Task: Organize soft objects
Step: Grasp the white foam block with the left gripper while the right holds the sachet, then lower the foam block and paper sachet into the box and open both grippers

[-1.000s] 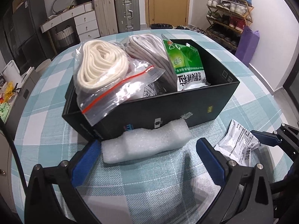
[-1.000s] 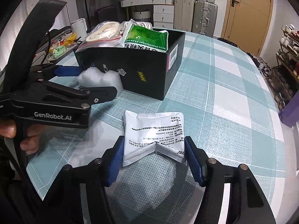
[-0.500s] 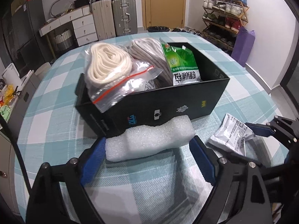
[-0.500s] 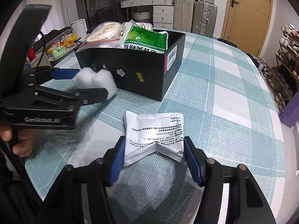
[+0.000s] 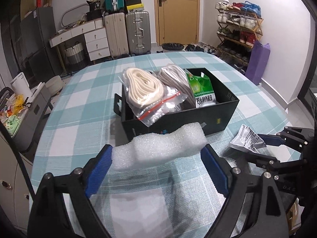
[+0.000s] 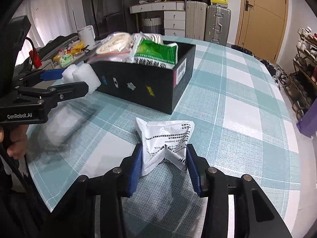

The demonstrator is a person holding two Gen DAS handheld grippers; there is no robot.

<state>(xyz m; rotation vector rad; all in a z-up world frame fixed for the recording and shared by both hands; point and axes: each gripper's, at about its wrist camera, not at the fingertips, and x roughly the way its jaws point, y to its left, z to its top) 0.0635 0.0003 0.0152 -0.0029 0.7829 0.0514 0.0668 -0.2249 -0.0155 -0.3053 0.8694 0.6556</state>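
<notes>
bench (image 5: 83, 91) carries black box (image 5: 178, 117) holding bagged items. left hand-held gripper (image 5: 158, 158) pinches white foam block (image 5: 160, 148), raised before the box. right hand-held gripper (image 6: 163, 168), just closing, pinches crumpled white packet (image 6: 165, 140) on the bench.

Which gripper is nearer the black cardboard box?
Left. The left gripper holds the white foam block just before the black cardboard box; the right gripper pinches the white packet farther off.
</notes>
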